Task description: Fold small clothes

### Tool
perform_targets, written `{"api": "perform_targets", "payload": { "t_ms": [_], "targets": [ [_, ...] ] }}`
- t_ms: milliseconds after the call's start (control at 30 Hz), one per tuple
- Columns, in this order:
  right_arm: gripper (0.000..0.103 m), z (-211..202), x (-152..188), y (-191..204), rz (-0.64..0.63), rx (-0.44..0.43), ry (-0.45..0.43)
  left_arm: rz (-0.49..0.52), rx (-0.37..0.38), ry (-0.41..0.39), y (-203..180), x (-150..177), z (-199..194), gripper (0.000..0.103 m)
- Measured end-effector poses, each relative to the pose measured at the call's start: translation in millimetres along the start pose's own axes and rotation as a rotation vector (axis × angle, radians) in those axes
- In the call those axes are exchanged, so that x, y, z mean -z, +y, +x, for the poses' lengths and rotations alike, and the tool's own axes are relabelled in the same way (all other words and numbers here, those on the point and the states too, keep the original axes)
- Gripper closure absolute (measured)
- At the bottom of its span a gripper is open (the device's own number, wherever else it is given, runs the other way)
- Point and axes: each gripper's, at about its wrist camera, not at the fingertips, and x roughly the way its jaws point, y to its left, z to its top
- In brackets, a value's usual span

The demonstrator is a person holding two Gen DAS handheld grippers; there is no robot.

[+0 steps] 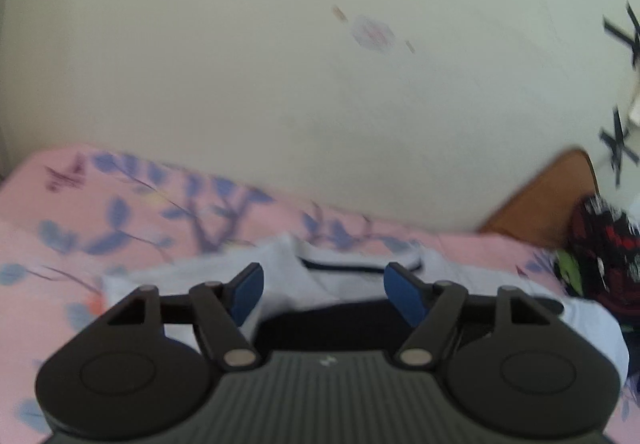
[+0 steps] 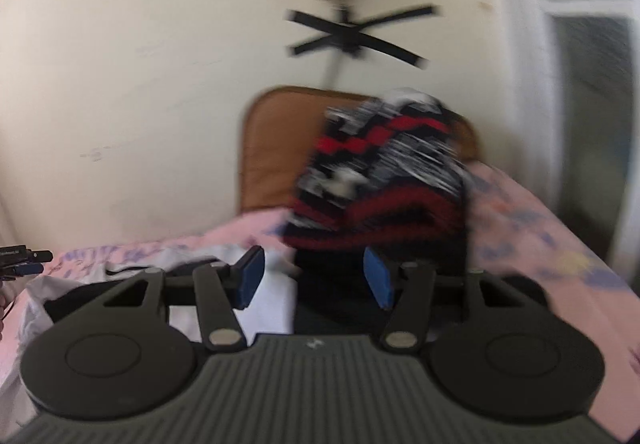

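A small white garment with a dark collar trim and a dark lower panel [image 1: 292, 284] lies flat on the pink floral bedsheet [image 1: 120, 212]. My left gripper [image 1: 323, 294] is open and empty, hovering just above the garment near its collar. My right gripper [image 2: 314, 276] is open and empty, over the edge of the white garment [image 2: 268, 308] and in front of a pile of red, black and white patterned clothes [image 2: 380, 172]. The left gripper's fingertips [image 2: 24, 262] show at the left edge of the right wrist view.
A brown headboard [image 2: 276, 140] stands against the cream wall [image 1: 280, 84] behind the pile. The patterned pile also shows at the right of the left wrist view [image 1: 604, 244]. Black tape crosses [image 2: 356, 36] mark the wall. A window [image 2: 588, 84] is at the right.
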Motion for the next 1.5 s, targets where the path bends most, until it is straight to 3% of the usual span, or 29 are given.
{"api": "perform_targets", "payload": {
  "t_ms": [67,167,267,333,500,533,567,600,667,833,933,1033,1133,1233,1267,1300,1400,1500],
  "targets": [
    [0.044,-13.4,11.9,-21.0,0.091,0.064,-0.026,0.028,0.01,0.048,-8.3,9.4,20.8,0.039],
    [0.043,-31.0,27.8,-58.3,0.334,0.042,-0.092,0.059,-0.033,0.146,-6.6,24.5,48.2,0.045],
    [0.043,-26.9,41.2,-87.2,0.579,-0.084,-0.097,0.241,-0.083,0.067,-3.9,50.5,47.6,0.043],
    [0.042,-13.4,39.7,-91.7,0.633,-0.097,-0.077,0.282,-0.108,0.064,-9.1,56.1,46.8,0.042],
    [0.041,16.8,26.3,-100.7,0.633,-0.013,-0.129,0.202,-0.054,0.046,7.0,55.1,39.3,0.042],
    [0.048,23.8,23.0,-102.2,0.621,0.024,-0.124,0.183,-0.041,0.042,10.0,54.9,37.8,0.042],
    [0.084,30.2,19.6,-104.9,0.614,0.078,-0.106,0.163,-0.027,0.043,13.6,54.4,34.2,0.042],
    [0.096,31.7,17.1,-107.2,0.631,0.101,-0.092,0.135,-0.004,0.045,17.5,55.3,28.6,0.042],
    [0.096,21.3,10.3,-104.7,0.691,0.066,-0.135,0.071,0.071,0.03,25.9,58.0,12.3,0.042],
    [0.096,-22.1,-56.7,-6.5,0.344,-0.043,-0.263,-0.103,0.329,-0.118,52.6,52.3,-44.3,0.034],
    [0.096,-18.1,-97.3,87.7,0.083,-0.153,-0.289,-0.145,0.386,-0.22,72.0,49.5,-62.6,0.027],
    [0.096,8.4,-118.3,179.0,-0.109,-0.259,-0.269,-0.212,0.416,-0.23,95.1,51.8,-60.6,0.027],
    [0.096,47.8,-107.2,267.0,-0.241,-0.424,-0.168,-0.28,0.437,-0.228,118.7,49.0,-58.7,0.027],
    [0.082,93.1,-62.7,341.3,-0.319,-0.661,0.159,-0.317,0.422,-0.231,130.8,46.9,-57.2,0.027],
    [0.071,100.5,-46.6,356.8,-0.357,-0.701,0.255,-0.324,0.42,-0.226,133.6,47.4,-56.3,0.027],
    [0.063,101.0,-36.1,362.9,-0.396,-0.713,0.289,-0.327,0.422,-0.222,133.9,46.7,-55.3,0.026],
    [0.057,90.9,-35.3,335.3,-0.43,-0.666,0.215,-0.318,0.422,-0.201,130.7,47.3,-50.8,0.025],
    [0.042,99.2,-54.7,257.3,-0.24,-0.504,0.154,-0.317,0.412,-0.165,126.7,50.5,-41.9,0.025]
  ]
}}
